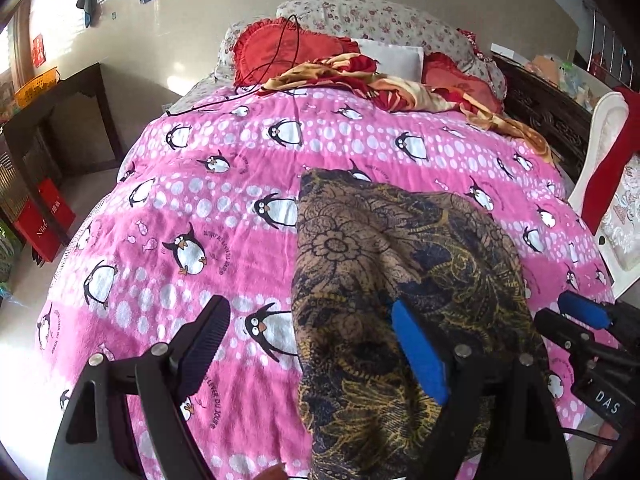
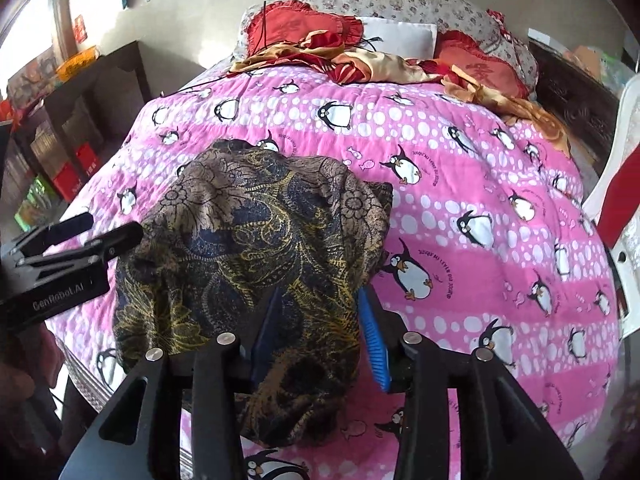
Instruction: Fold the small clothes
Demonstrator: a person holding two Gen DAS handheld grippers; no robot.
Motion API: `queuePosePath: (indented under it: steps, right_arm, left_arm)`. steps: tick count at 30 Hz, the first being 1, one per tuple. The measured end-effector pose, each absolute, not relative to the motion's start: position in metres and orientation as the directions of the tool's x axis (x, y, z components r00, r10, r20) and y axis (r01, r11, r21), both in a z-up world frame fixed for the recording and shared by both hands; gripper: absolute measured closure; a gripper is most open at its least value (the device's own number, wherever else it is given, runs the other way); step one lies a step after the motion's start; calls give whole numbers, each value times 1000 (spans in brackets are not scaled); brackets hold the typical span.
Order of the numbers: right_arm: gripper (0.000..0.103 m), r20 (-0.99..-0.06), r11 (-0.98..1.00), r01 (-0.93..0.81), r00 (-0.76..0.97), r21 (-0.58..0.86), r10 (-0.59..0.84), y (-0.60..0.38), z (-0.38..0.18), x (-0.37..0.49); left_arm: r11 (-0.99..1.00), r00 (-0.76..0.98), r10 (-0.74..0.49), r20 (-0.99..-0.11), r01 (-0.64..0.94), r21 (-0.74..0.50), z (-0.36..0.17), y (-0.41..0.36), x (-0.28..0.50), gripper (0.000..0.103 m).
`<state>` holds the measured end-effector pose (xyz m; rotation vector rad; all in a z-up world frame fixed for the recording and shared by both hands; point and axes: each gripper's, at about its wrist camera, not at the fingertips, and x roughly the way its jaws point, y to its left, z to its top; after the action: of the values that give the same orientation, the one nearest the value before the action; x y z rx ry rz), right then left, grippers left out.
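A dark garment with a gold and navy floral print [image 1: 400, 280] lies bunched on the pink penguin blanket [image 1: 200, 208]; it also shows in the right wrist view [image 2: 256, 232]. My left gripper [image 1: 316, 332] is open wide, its left edge of the garment lying between the fingers, the blue pad [image 1: 420, 352] resting on the cloth. My right gripper [image 2: 320, 328] has its jaws partly closed around a fold of the garment's near right part. The right gripper also shows in the left wrist view [image 1: 572, 320], and the left one in the right wrist view [image 2: 104, 228].
Red heart cushions [image 1: 280, 48], a floral pillow [image 1: 380, 20] and a rumpled red and gold cloth [image 1: 380, 80] lie at the bed's head. A dark cabinet [image 1: 72, 120] stands left, a white chair [image 1: 608, 160] and a dark headboard-like frame right.
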<state>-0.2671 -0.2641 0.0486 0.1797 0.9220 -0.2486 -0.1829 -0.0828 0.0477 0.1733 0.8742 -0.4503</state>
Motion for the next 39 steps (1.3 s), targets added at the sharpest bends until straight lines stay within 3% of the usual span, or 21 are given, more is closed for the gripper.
queuePosePath:
  steps: [6,39]
  right_arm:
    - [53,-808,951,305,573,55,-137,-268,45,-268]
    - [53,-829,943,322,547,80,-116,-274,31,-266]
  left_arm:
    - [893,554,-313,-771,449,-39,47,-83,-184,16]
    - [890,543,-299,-785,455,-25,37,-89,-189,16]
